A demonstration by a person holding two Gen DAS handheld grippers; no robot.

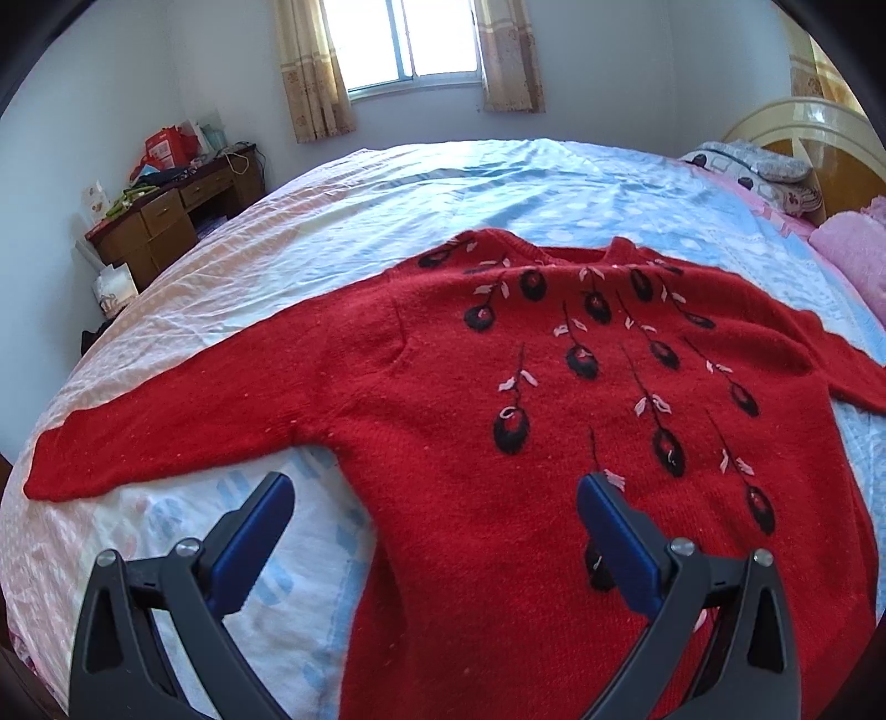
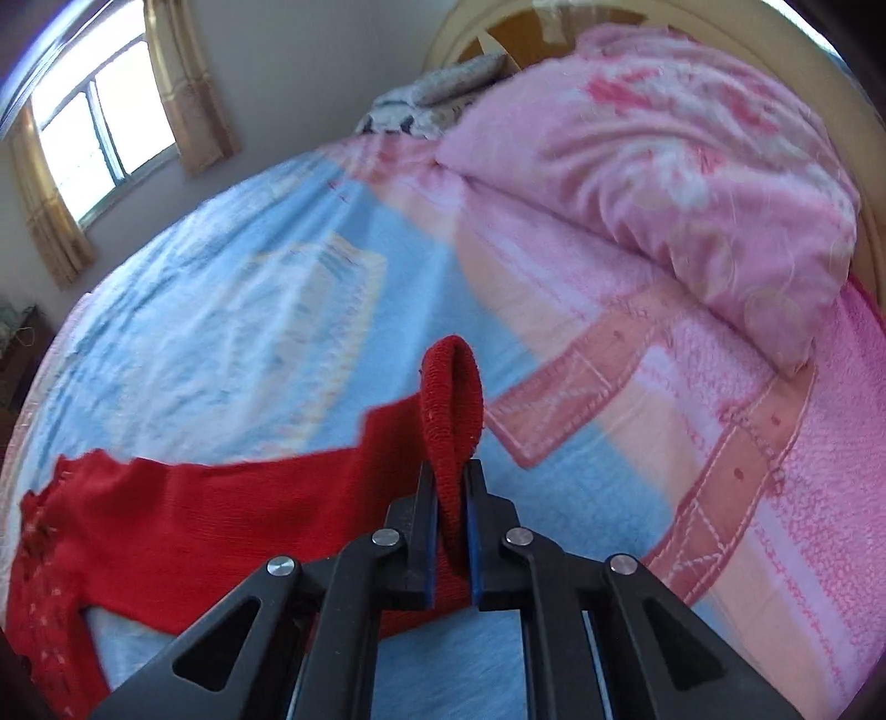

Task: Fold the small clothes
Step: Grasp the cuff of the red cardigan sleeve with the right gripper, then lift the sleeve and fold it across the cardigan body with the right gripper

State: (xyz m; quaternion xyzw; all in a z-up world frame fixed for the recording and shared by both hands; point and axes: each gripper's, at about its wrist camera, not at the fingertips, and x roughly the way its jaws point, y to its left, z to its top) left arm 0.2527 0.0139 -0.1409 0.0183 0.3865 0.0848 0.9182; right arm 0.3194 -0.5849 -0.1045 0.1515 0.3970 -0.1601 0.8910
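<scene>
**A:** Where does the garment lie?

**B:** A red knitted sweater with black buds and pale leaves stitched on its front (image 1: 554, 399) is spread flat, front up, on a bed covered by a pale blue, white and pink patterned sheet (image 1: 310, 232). Its neckline points to the far side, toward the window with beige curtains (image 1: 410, 44). One sleeve stretches out flat to the left; the other runs off to the right edge of the left wrist view.

**A:** And the left gripper?

**B:** The left gripper (image 1: 434, 498) hangs over the near part of the sweater with its jaws spread wide and nothing between them. Its blue-padded left finger is over the bare sheet just beside the sweater's side edge, the right one over the knit.

**A:** The right gripper?

**B:** The right gripper (image 2: 449, 476) is clenched on the red ribbed cuff of the sleeve (image 2: 451, 387). The cuff sticks up beyond the fingertips in a folded loop, and the rest of the sleeve trails away to the left toward the body of the sweater.

**A:** What else is around?

**B:** A rumpled pink floral quilt (image 2: 664, 138) is heaped at the far right by the cream headboard (image 1: 803, 122), and a brown wooden desk with clutter on top (image 1: 166, 216) stands at the far left wall.
</scene>
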